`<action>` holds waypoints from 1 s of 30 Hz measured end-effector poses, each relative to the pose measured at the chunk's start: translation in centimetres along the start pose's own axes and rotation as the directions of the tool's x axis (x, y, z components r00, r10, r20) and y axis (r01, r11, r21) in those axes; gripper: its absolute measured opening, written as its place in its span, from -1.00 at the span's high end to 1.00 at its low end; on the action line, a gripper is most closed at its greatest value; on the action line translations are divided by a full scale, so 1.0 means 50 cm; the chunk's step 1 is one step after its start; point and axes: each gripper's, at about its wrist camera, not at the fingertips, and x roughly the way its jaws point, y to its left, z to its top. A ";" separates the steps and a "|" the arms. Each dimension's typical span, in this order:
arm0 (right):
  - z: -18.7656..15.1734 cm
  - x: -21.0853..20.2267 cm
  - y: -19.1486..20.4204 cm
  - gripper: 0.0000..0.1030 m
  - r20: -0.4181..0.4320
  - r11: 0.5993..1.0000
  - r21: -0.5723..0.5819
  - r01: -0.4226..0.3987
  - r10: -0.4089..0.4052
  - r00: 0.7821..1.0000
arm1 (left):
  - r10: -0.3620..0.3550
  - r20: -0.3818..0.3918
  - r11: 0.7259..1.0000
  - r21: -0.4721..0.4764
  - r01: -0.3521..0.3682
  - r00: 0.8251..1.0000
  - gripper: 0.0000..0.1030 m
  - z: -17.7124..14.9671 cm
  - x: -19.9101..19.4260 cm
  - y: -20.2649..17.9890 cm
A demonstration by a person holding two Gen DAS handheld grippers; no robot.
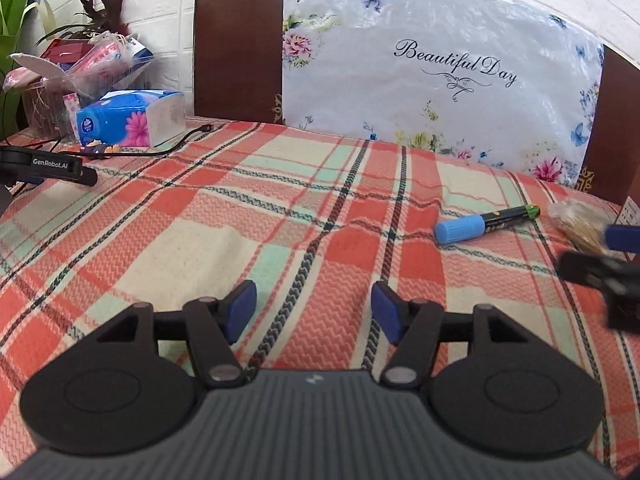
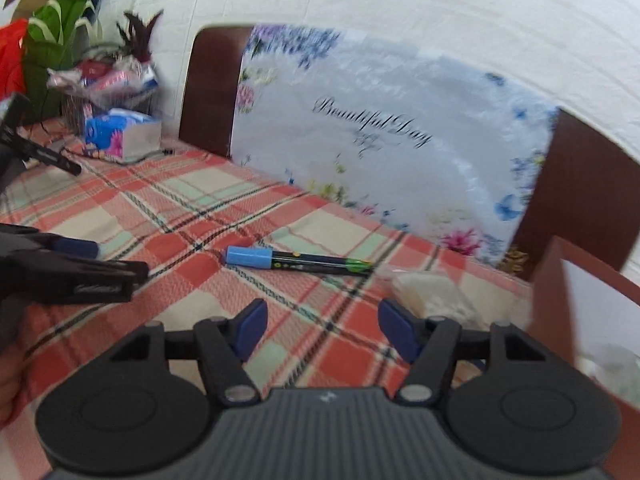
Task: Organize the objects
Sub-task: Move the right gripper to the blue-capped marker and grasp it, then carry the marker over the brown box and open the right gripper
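A black marker with a blue cap (image 1: 486,220) lies on the plaid cloth, ahead and to the right of my left gripper (image 1: 314,308). That gripper hangs open over bare cloth with nothing between its blue pads. In the right wrist view the same marker (image 2: 298,261) lies ahead and slightly left of my right gripper (image 2: 320,330), which is also open and empty. A crumpled clear wrapper (image 2: 434,294) lies just beyond the right gripper's right finger, beside a brown box (image 2: 548,280). The right gripper (image 1: 608,256) shows blurred at the left view's right edge.
A floral pillow (image 1: 440,72) reading "Beautiful Day" leans on a dark wooden headboard (image 1: 236,48). At the far left stand a blue tissue pack (image 1: 128,118), a basket of packets (image 1: 72,76), a black cable (image 1: 176,142) and a black device labelled GenRobot.AI (image 1: 52,166).
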 end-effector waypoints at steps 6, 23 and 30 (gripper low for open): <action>0.075 0.137 -0.027 -0.23 -0.117 0.925 0.379 -0.022 0.071 0.991 | -0.038 0.014 0.997 -0.065 0.039 0.999 -0.36 -0.001 0.003 0.009; -0.097 -0.038 0.010 0.62 -0.099 0.984 0.175 -0.040 0.058 0.993 | -0.076 0.028 0.988 -0.134 0.079 0.997 -0.45 0.001 0.012 0.026; -0.209 -0.210 -0.045 0.61 -0.130 0.945 0.314 -0.090 0.137 0.982 | -0.071 -0.018 0.997 -0.026 0.070 0.997 -0.48 0.002 0.014 -0.007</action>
